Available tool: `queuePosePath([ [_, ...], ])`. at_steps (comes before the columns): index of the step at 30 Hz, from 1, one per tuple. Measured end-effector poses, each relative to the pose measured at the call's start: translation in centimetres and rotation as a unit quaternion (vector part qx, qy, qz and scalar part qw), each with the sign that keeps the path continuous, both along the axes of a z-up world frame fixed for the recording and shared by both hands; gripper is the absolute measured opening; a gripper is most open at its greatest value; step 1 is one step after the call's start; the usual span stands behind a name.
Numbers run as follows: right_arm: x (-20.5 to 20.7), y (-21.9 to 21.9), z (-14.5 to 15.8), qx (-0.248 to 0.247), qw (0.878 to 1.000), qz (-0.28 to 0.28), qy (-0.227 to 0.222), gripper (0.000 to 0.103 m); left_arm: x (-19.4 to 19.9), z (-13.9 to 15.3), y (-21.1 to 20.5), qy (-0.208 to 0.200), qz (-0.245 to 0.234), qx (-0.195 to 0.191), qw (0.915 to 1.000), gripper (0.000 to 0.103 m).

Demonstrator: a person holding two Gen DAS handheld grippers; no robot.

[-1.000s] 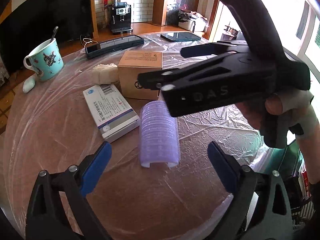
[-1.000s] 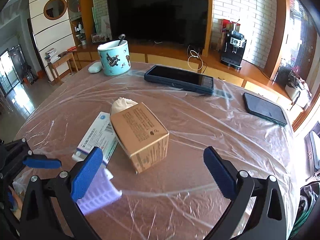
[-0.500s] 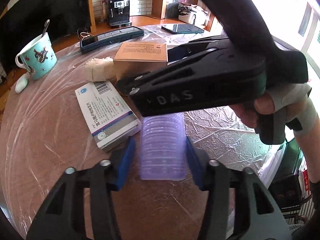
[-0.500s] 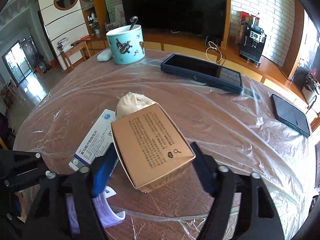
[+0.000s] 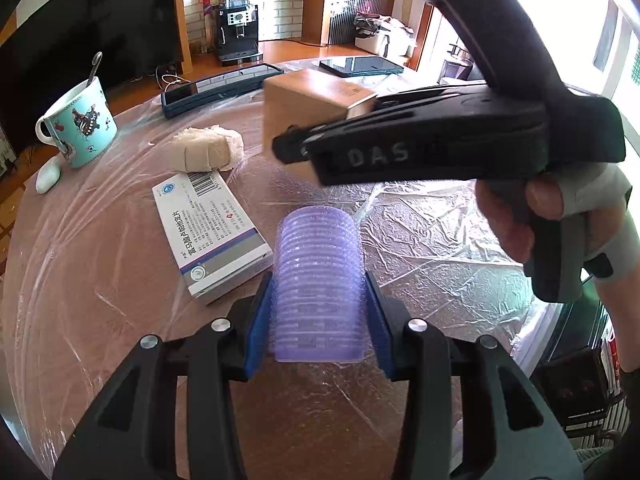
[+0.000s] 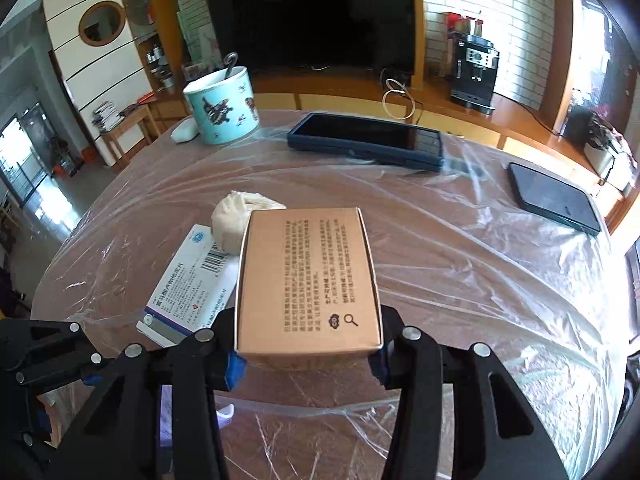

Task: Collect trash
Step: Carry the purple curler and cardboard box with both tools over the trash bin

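Observation:
A stack of purple plastic cups [image 5: 318, 284] lies on its side on the plastic-covered round table [image 5: 120, 320]. My left gripper [image 5: 318, 320] is shut on it, blue pads pressing both sides. A brown cardboard box [image 6: 307, 280] sits between the pads of my right gripper [image 6: 306, 360], which is shut on it. That same box [image 5: 308, 100] and the right gripper's black body [image 5: 440, 140], held by a hand [image 5: 532, 216], show in the left wrist view. A white medicine box [image 5: 208, 236] and a crumpled tissue wad [image 5: 206, 150] lie left of the cups.
A patterned mug [image 6: 222, 106] with a spoon and a small white object [image 6: 185, 133] stand at the far left. A dark tablet [image 6: 366, 142] and a phone [image 6: 554, 198] lie at the far side. A TV and coffee machine [image 6: 474, 74] stand beyond the table.
Both grippers went from wide open to shut: the left closed on the purple cup stack, the right moved in over the cardboard box and closed on it.

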State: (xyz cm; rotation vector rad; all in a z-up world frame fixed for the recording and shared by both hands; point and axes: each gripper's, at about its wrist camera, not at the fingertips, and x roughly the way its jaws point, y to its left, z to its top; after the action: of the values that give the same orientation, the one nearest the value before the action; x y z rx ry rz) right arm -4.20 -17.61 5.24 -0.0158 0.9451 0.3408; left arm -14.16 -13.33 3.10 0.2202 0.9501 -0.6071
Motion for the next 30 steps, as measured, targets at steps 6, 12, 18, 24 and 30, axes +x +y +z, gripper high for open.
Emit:
queuePosePath([
  [6,-1.3,-1.0,0.6,-0.003,1.0,-0.02,-0.008,0.047,-0.4,0.2,0.2,-0.001,0.002,-0.002,1.0,0.045],
  [12,-3.0,-1.8,0.9,0.002,1.0,-0.029,-0.012,0.047,-0.5,0.3,0.5,-0.002,0.005,-0.002,1.0,0.045],
  [18,-4.4,-1.9,0.9,0.001,0.999,-0.032,-0.007,0.047,-1.0,0.5,1.1,-0.005,0.013,-0.004,0.9999,0.045],
  [24,-6.1,-1.8,0.9,0.003,0.999,-0.033,-0.005,0.047,-1.7,1.2,2.2,-0.013,0.026,-0.01,0.9995,0.045],
  [30,-7.8,-1.3,1.1,0.005,0.999,-0.031,-0.005,0.047,-2.2,1.6,3.5,-0.016,0.04,-0.016,0.9989,0.045],
])
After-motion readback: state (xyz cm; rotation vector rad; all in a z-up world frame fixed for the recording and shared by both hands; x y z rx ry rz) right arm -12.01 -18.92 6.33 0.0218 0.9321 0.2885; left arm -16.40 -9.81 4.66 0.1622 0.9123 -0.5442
